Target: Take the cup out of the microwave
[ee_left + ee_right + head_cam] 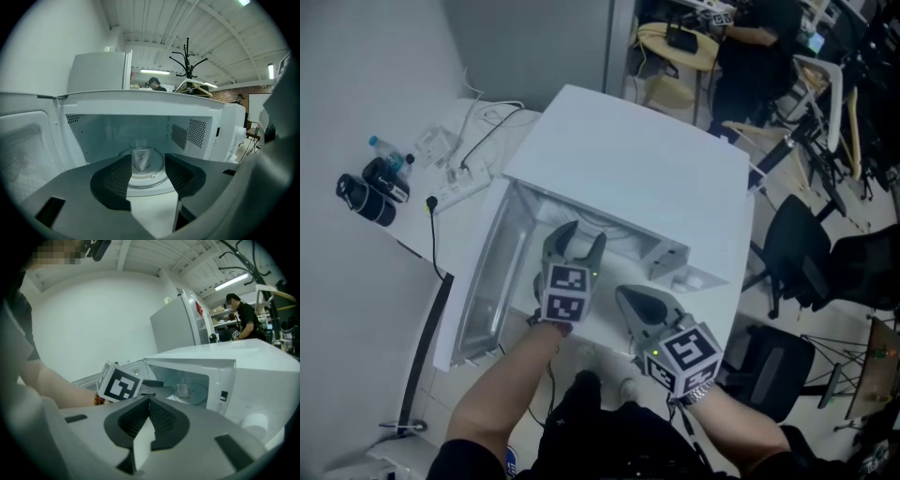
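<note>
A clear cup [140, 156] stands upright on the round turntable [149, 180] inside the white microwave [637, 169], whose door [483, 291] hangs open to the left. My left gripper [581, 239] is at the mouth of the cavity, pointed in at the cup. Its jaws stand open with nothing between them, and the cup is still beyond the fingertips [123, 161]. My right gripper [626, 295] hangs just right of it, outside the opening, shut and empty. In the right gripper view the cup [183, 390] shows inside, past the left gripper's marker cube [119, 383].
A power strip [459, 192] with cables and a black object beside a bottle [370, 197] lie on the table left of the microwave. Office chairs [797, 253] stand to the right. A white fridge [101, 70] and a coat rack [187, 61] rise behind.
</note>
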Tool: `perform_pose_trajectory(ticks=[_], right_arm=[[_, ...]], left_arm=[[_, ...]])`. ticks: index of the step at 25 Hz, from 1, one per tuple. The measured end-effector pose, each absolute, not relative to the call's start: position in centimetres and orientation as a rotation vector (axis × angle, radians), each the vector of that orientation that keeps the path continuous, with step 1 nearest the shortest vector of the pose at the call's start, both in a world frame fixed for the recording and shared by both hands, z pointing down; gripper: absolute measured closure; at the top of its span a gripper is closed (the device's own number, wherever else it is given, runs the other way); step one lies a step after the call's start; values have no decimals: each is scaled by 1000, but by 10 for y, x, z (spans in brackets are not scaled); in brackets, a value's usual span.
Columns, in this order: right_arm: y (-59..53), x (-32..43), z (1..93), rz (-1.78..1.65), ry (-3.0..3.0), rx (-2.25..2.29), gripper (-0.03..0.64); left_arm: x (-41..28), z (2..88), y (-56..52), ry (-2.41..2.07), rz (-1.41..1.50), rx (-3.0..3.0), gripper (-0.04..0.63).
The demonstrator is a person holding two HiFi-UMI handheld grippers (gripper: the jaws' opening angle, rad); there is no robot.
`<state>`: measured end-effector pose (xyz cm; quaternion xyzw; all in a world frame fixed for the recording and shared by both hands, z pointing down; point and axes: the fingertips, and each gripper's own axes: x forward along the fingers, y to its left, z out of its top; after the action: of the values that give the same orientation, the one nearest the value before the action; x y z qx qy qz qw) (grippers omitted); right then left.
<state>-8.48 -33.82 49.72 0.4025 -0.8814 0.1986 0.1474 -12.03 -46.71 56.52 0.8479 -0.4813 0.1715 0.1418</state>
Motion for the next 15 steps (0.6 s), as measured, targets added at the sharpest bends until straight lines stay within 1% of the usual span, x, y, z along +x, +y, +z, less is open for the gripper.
perform_pose_trajectory(ticks=[2, 3, 7, 11, 15], right_arm=[[-343, -85, 502, 581, -2529, 1170, 598], [-346, -85, 505, 587, -2525, 1175, 597], [-352, -84, 514, 608, -2507, 1196, 598], [-355, -82, 521, 626, -2493, 1213, 598], [-358, -79, 521, 635, -2491, 1232, 597]], left_arm=[[-118, 574, -479, -1384, 518, 2451, 374], [-116, 578, -484, -1381, 527, 2453, 348], [-110, 592, -503, -1370, 556, 2463, 330], [-103, 605, -520, -1355, 602, 2490, 282], [-98, 613, -532, -1352, 627, 2486, 272]])
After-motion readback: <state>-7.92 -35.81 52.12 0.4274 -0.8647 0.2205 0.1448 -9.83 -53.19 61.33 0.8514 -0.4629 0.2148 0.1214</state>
